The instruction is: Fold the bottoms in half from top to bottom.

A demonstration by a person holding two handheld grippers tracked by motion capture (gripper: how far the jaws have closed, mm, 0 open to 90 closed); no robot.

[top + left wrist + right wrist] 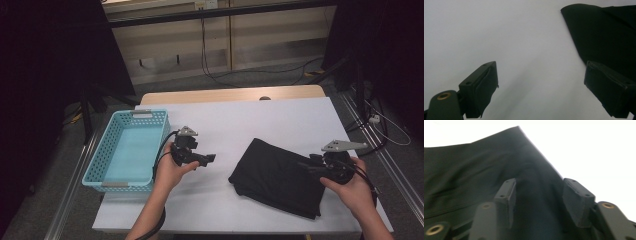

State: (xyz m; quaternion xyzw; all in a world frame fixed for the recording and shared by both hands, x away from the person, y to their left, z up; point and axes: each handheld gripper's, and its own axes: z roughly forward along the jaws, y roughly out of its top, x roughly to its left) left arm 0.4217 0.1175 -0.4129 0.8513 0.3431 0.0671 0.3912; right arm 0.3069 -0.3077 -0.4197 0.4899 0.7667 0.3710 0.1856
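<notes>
At far left we've got the blue basket (102, 150), empty, sitting at the table's (280, 112) left edge, long axis running 12-to-6. No label or writing readable on it or anywhere else in these frames.

Next, our left gripper (209, 159): just right of the basket, pointing toward 3 o'clock, jaws wide apart w/ nothing between them. In the left gripper view (541, 82) it looks over bare white tabletop, and the black cloth's (604, 37) near corner sits at approx 1 o'clock from the jaws, apart from them.

The black cloth (275, 175) itself is a folded dark garment lying flat right of centre; its long axis runs roughly 10-to-4 across the table. No tag or brand visible.

At right, our right gripper (306, 166) is at the cloth's right edge, pointing toward 9 o'clock. In the right gripper view (539, 195) the jaws stand partly apart, hovering over the fabric (474, 175); the pads don't press on it, so no grip.

Our read: the right hand is much nearer the cloth and lined up on its edge, so a pinch there looks like the coming move; the left would need to travel toward 3 o'clock to reach the near corner.
</notes>
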